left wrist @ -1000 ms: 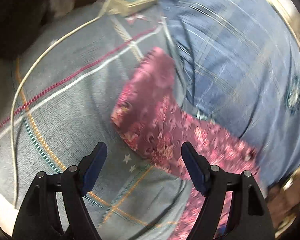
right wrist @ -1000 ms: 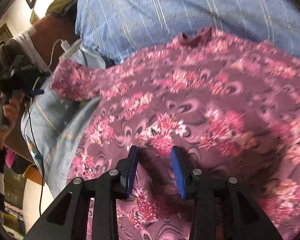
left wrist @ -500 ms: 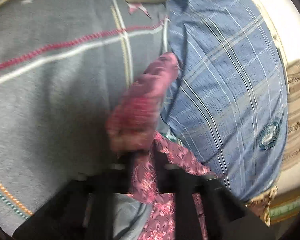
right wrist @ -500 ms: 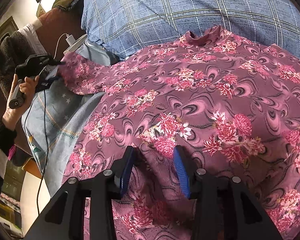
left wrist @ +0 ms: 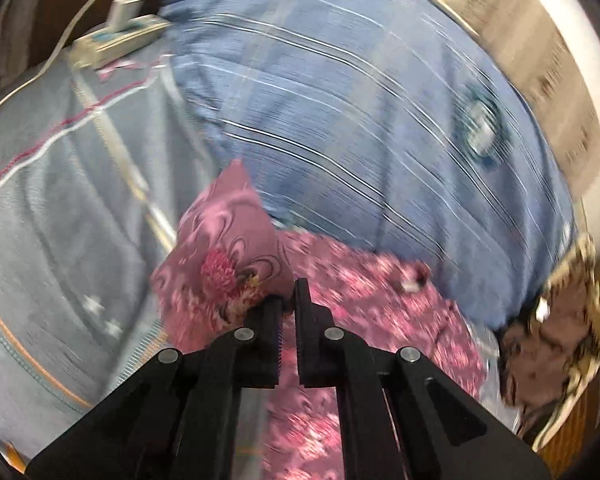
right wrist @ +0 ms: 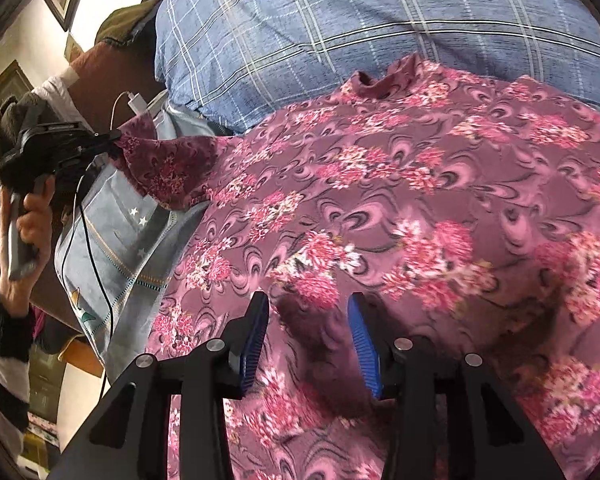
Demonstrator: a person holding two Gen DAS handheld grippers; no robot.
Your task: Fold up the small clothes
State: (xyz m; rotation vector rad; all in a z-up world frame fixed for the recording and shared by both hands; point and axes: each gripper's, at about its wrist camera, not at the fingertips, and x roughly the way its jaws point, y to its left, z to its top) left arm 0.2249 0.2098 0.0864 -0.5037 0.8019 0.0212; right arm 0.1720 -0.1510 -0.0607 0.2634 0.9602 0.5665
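Note:
A pink floral garment [right wrist: 380, 208] lies spread on the bed, its collar toward the blue pillow. My left gripper [left wrist: 288, 300] is shut on the garment's sleeve [left wrist: 228, 256], which stands lifted and folded over above the sheet. In the right wrist view the same left gripper [right wrist: 60, 148] pinches the sleeve end [right wrist: 160, 160] at the far left, with a hand [right wrist: 32, 220] holding it. My right gripper [right wrist: 307, 300] hovers low over the garment's body, its blue pads apart, a shadowed crease of cloth lying between them without being pressed.
A blue plaid pillow [left wrist: 380, 120] lies behind the garment. The grey patterned bedsheet [left wrist: 60, 220] stretches left. A white power strip with a charger [left wrist: 116, 40] and its cable sit at the far left corner. A brown patterned cloth [left wrist: 560, 340] lies at the right.
My left gripper went from wide open to shut on the sleeve and carried it up and toward the garment's body. My right gripper's pads spread slightly wider; it stayed in place.

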